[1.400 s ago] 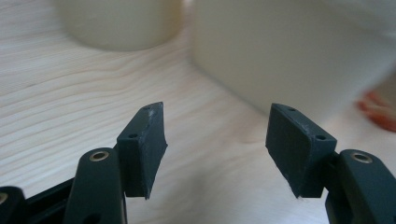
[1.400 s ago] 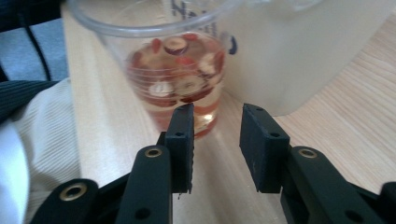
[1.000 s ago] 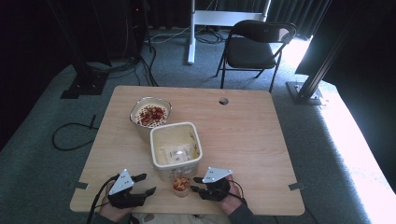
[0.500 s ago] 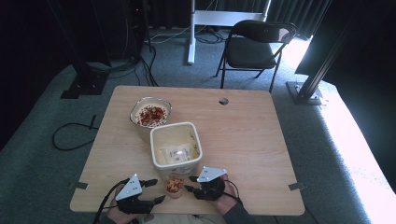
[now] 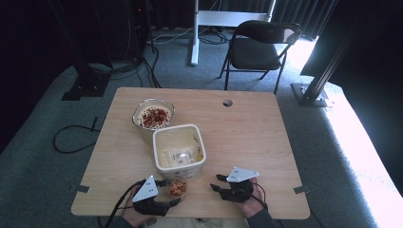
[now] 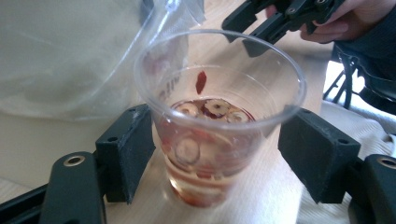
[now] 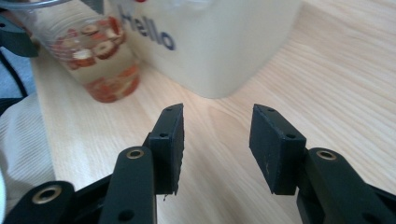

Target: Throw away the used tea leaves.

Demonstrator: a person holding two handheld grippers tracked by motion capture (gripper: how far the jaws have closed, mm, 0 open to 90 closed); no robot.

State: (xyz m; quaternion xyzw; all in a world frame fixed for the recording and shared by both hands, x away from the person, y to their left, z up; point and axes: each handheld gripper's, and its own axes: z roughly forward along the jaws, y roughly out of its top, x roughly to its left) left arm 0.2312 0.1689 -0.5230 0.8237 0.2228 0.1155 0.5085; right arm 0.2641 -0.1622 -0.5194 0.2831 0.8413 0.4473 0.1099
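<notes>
Clear plastic cup (image 6: 219,126) at the counter's (image 5: 266,137) near edge, between my left gripper's (image 6: 219,158) just-opened jaws, untouched; right gripper (image 7: 217,144) jaws opening, empty.

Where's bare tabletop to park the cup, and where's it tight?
Free: the whole right half of the table, from the square tub out past the cable hole; also the left strip beside the bowl. Crowded: the near edge, where the cup stands between the left gripper and right gripper.

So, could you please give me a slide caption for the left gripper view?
Left gripper open around a clear plastic cup of sliced dried fruit on the wooden table.
</notes>
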